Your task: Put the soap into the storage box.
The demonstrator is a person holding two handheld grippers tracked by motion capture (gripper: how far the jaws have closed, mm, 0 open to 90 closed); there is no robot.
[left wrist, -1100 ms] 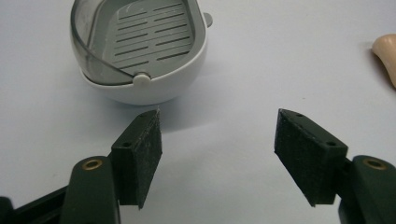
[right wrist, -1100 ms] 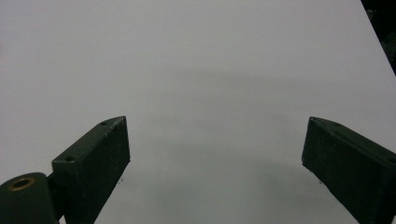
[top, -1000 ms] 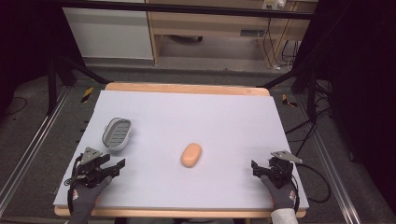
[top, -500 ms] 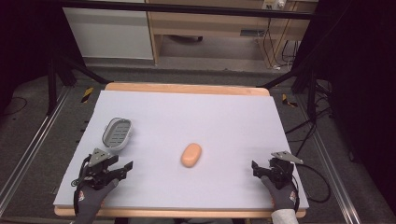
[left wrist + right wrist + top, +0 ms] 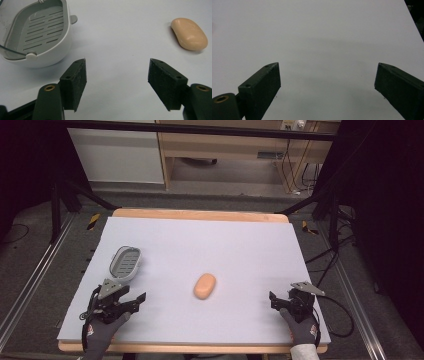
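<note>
Soap bar (image 5: 189, 33) ahead-right of left gripper (image 5: 117, 75), beyond its wide-apart jaws, right gripper (image 5: 327, 85) jaws wide, nothing held

Even, soft overhead light brightens the table (image 5: 210, 245) while the surrounding room stays dark. Shadows are faint. The soap (image 5: 189, 34) looks slightly soft; the near jaws blur at the edges.

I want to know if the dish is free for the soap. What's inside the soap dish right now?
The soap dish holds no soap, just its slotted grey drain insert. Whatever lies beneath that insert is hidden. The soap lies apart on the table.
</note>
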